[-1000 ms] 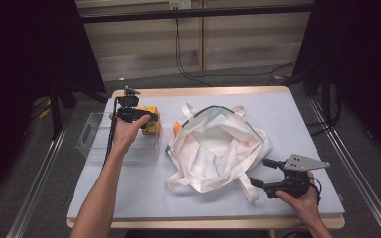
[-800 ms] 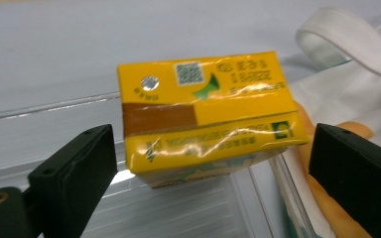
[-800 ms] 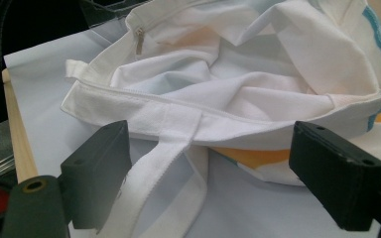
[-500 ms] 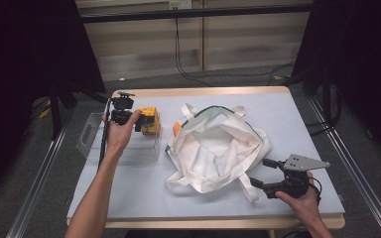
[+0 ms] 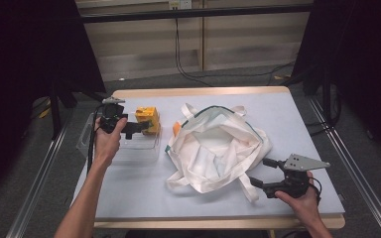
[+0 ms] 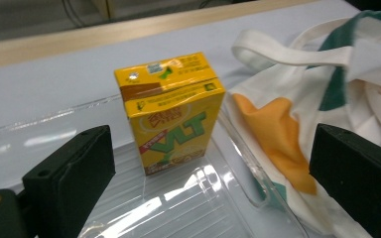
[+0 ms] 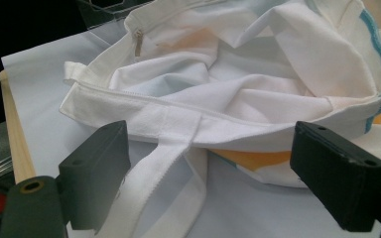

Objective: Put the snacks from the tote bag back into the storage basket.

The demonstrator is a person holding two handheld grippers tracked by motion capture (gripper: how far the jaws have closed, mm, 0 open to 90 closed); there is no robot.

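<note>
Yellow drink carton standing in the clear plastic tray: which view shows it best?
The left gripper view: the yellow drink carton stands close and upright, its green lettering sharp, between open jaws that do not touch it. The high view shows it small, partly behind the left gripper.

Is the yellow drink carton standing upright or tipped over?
Upright: the yellow drink carton stands on its base in the clear plastic tray, top face up.
</note>
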